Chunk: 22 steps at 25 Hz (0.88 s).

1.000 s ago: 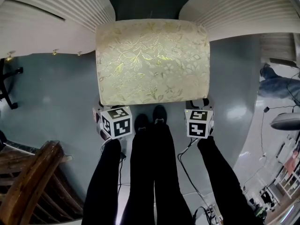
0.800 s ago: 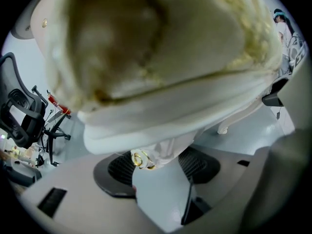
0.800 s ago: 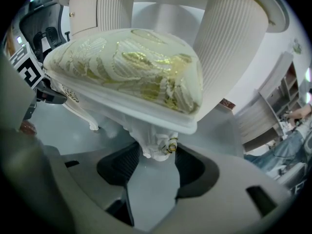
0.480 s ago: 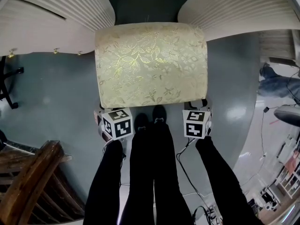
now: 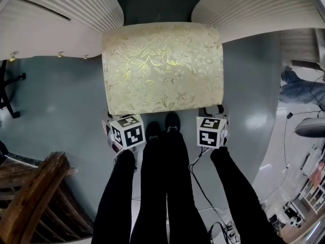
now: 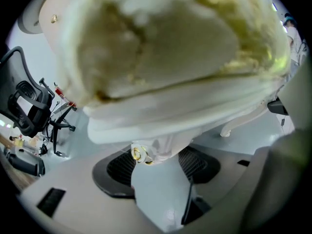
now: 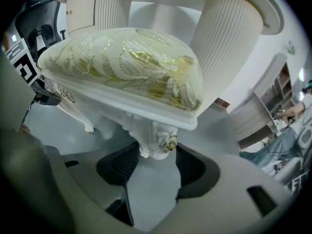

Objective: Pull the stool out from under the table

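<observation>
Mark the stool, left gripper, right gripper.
stool (image 5: 162, 67), head view, middle of the seat cushion.
left gripper (image 6: 156, 172), left gripper view, midway between its fingertips.
right gripper (image 7: 155, 172), right gripper view, midway between its fingertips.

the cream square stool with a gold-patterned fabric seat (image 5: 162, 67) stands between two white fluted table pedestals (image 5: 66, 14). the left gripper (image 6: 156, 162) and right gripper (image 7: 157, 155) flank its near corners, the person's black-clad legs (image 5: 167, 187) between them. a brown wooden chair (image 5: 35, 197) stands near left.

Wooden chair (image 5: 35, 187) at lower left, grey floor (image 5: 56, 100), black chair base (image 5: 5, 93), person in jeans (image 5: 300, 91)
</observation>
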Each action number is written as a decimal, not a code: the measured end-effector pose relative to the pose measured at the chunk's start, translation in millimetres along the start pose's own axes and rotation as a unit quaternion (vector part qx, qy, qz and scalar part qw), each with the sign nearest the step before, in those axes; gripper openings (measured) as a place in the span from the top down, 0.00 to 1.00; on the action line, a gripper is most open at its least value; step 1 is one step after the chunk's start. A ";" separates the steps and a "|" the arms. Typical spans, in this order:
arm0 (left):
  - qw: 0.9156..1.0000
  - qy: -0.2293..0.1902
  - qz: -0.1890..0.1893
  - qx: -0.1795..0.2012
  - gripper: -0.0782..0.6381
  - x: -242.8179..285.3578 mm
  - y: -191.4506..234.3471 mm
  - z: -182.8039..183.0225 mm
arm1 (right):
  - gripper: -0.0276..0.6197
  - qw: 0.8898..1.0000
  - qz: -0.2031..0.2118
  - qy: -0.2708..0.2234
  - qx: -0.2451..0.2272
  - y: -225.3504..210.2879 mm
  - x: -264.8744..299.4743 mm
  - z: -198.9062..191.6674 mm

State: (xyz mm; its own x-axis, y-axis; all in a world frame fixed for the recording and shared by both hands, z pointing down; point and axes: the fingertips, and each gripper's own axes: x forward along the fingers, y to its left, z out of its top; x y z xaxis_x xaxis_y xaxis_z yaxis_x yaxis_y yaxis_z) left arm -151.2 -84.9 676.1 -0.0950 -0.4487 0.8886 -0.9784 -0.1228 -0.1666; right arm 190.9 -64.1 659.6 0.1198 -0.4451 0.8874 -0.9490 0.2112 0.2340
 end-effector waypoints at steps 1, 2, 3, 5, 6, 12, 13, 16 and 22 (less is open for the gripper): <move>1.000 0.001 0.005 -0.004 0.49 -1.4 0.9 -1.6 | 0.58 1.000 -0.004 0.003 0.003 -1.0 -0.8 -2.4; 1.000 0.001 0.010 -0.006 0.49 -3.2 1.7 -3.7 | 0.59 1.000 -0.008 0.006 0.008 -2.2 -2.3 -5.4; 1.000 0.001 0.014 -0.006 0.49 -5.0 2.0 -6.1 | 0.59 1.000 -0.011 0.009 0.013 -2.8 -4.5 -8.4; 1.000 0.002 0.015 -0.003 0.49 -8.1 0.6 -11.7 | 0.60 1.000 -0.009 0.013 0.022 -1.1 -9.8 -14.8; 1.000 0.005 0.014 -0.003 0.49 -9.3 -0.6 -14.5 | 0.60 1.000 -0.006 0.015 0.024 0.7 -11.9 -18.3; 1.000 0.013 0.006 -0.015 0.52 -20.8 -6.9 -23.3 | 0.76 0.999 -0.005 0.020 0.034 4.4 -21.9 -23.8; 1.000 0.014 0.006 -0.017 0.55 -23.6 -6.9 -23.9 | 0.82 0.999 -0.009 0.018 0.036 3.3 -24.2 -21.8; 0.999 0.019 0.020 -0.016 0.69 -31.0 -3.2 -25.6 | 0.93 0.999 -0.010 0.015 0.033 2.9 -28.0 -16.6; 1.000 0.021 -0.001 -0.014 0.88 -33.8 -7.9 -24.9 | 0.95 0.998 0.027 0.030 0.051 10.4 -27.5 -18.1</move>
State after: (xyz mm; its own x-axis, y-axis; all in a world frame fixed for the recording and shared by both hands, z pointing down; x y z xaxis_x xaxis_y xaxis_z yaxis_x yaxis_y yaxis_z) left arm -144.8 -46.7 658.1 -0.1006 -0.4105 0.9063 -0.9831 -0.0990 -0.1540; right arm 183.0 -33.9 644.9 0.0821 -0.3816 0.9207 -0.9791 0.1416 0.1460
